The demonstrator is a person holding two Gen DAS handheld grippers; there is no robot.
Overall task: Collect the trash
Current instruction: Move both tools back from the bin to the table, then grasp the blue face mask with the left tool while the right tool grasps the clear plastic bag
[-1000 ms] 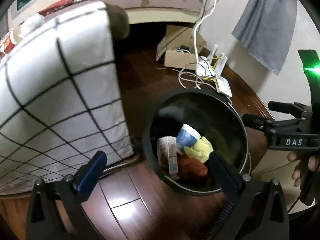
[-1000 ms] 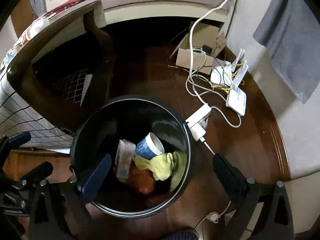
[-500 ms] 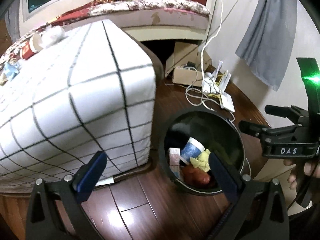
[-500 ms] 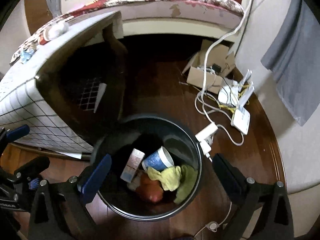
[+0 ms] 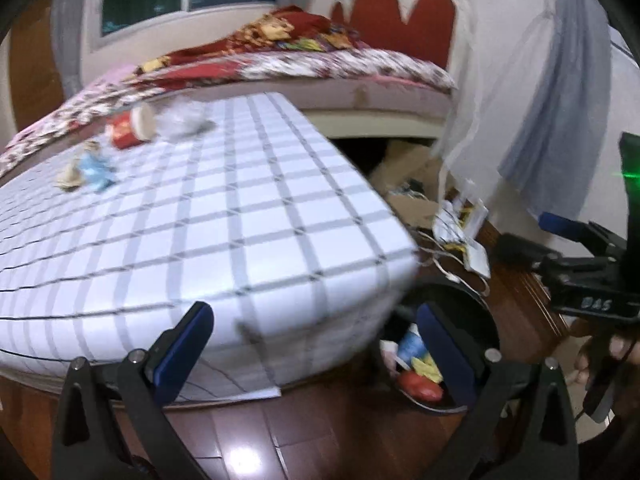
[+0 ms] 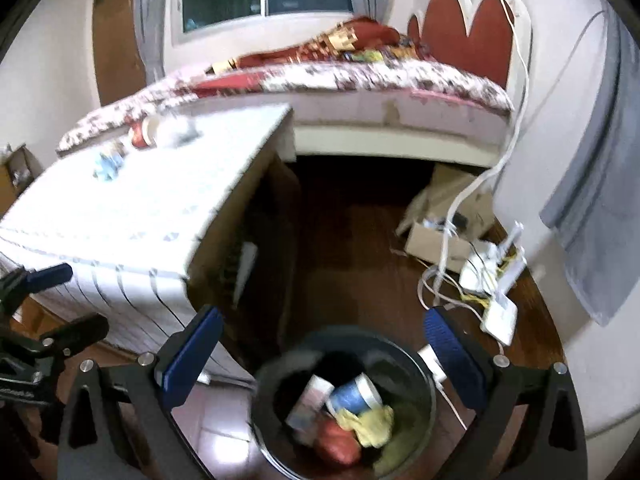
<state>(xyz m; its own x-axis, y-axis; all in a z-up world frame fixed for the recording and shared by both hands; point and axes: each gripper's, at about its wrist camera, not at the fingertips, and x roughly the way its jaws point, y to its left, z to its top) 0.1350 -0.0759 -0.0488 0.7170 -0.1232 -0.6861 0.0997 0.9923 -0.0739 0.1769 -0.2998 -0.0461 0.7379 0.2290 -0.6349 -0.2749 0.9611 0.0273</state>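
We see a bed [image 6: 360,80] with a flowered cover along the far wall, and nearer, at left, a table under a white checked cloth [image 5: 224,216]. On the far left part of that cloth lie a red paper cup [image 5: 130,130] on its side, a crumpled clear wrapper [image 5: 182,120] just right of it, and a blue scrap [image 5: 94,166] nearer to us. A black trash bin [image 6: 344,404] stands on the wooden floor [image 6: 360,280] just right of the table, holding a blue cup [image 6: 356,396], a small carton [image 6: 310,400], yellow cloth [image 6: 370,424] and something red [image 6: 336,444]. White routers and cables [image 6: 492,284] lie on the floor at far right. Our left gripper [image 5: 316,344] hangs with its blue-padded fingers spread wide and empty before the table's near edge; our right gripper [image 6: 326,352] is likewise spread wide and empty above the bin.
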